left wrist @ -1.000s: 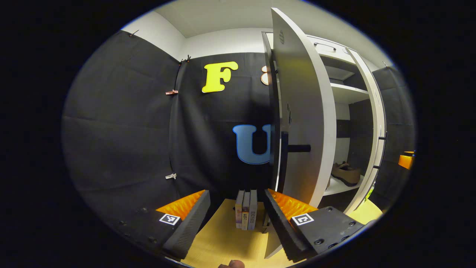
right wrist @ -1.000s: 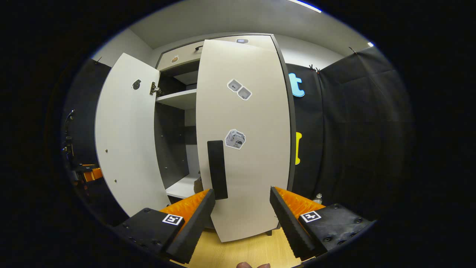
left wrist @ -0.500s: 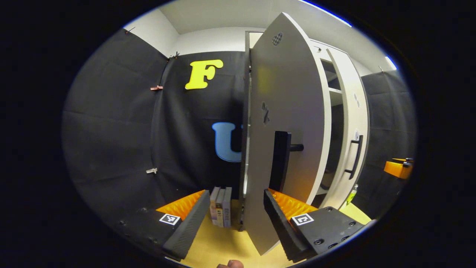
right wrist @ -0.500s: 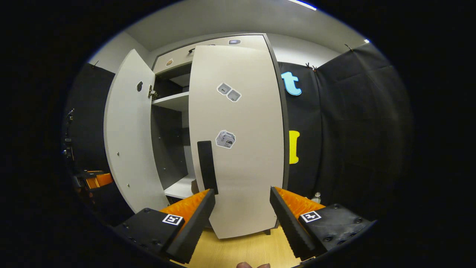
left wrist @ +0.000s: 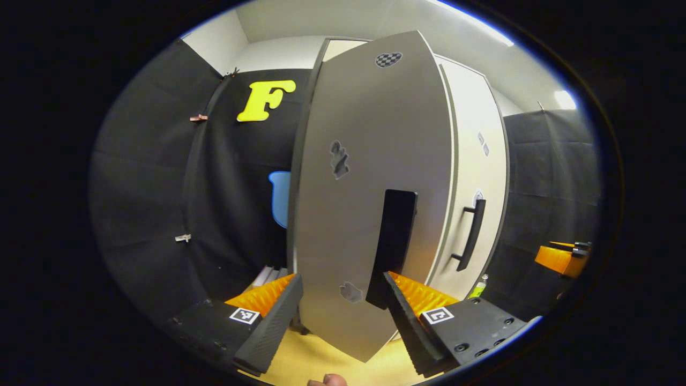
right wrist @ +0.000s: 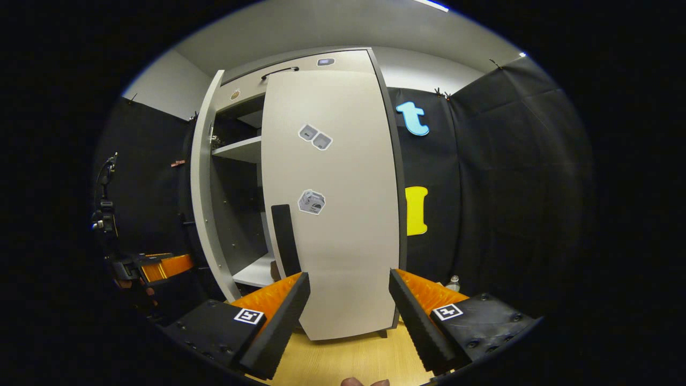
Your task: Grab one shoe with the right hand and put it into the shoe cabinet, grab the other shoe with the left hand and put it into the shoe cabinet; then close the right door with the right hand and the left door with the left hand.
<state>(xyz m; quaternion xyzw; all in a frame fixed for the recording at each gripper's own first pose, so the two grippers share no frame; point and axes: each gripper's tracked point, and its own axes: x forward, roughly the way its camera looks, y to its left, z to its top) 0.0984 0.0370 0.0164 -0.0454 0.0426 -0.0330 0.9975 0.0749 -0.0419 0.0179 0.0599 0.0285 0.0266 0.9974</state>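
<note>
While my left hand-held gripper point(left wrist: 337, 308), its jaws wide, faces the tall pale-grey left door point(left wrist: 370, 177) straight ahead, half shut, my right hand-held gripper point(right wrist: 348, 316) stands equally wide before the off-white right door point(right wrist: 332, 198).

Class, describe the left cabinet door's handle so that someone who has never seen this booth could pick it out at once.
Start at the tall pale shoe cabinet against the black cloth wall. Its left door is swung partly open. On its front sits a flat black upright handle, wide like a plate, unlike the thin bar handle on the right door.
</note>
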